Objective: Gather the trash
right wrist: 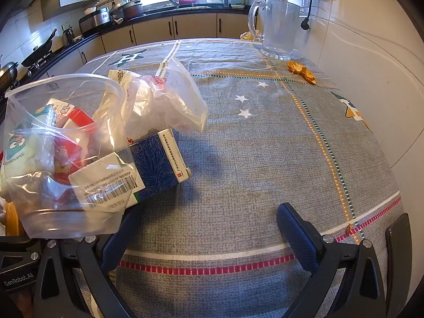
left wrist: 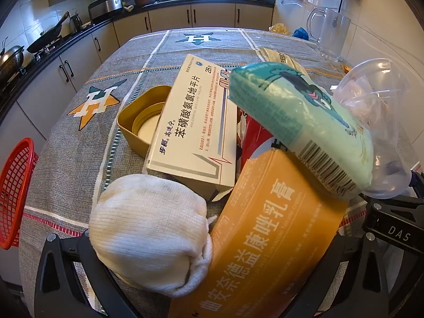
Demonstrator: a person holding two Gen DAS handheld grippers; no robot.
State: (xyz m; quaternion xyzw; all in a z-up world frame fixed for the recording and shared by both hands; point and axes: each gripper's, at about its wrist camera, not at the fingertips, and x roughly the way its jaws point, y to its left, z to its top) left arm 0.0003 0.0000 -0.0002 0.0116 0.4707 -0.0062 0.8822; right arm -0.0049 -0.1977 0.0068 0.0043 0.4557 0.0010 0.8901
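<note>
Tabletop (right wrist: 265, 145) space is open on the right half of the grey patterned cloth, bounded at the far edge by a clear pitcher (right wrist: 278, 26) and orange peel scraps (right wrist: 302, 71) beside the tiled wall; the trash is clustered at the left. The right wrist view shows a clear plastic cup (right wrist: 63, 153), a crumpled plastic bag (right wrist: 169, 103) and a blue box (right wrist: 156, 159) lying close together, with the right gripper (right wrist: 209, 230) tilted downward over bare cloth, jaws spread wide and nothing between them. The left wrist view alone shows a white medicine box (left wrist: 196, 122) leaning on a gold tin (left wrist: 137, 122), an orange box (left wrist: 259, 233), a teal packet (left wrist: 299, 124) resting on top of it, a white rolled cloth (left wrist: 148, 233), and a red basket (left wrist: 13, 193) beyond the tabletop's left edge. The left gripper (left wrist: 201, 278) also angles downward, released, its frame wide apart with the cloth and orange box close in front.
</note>
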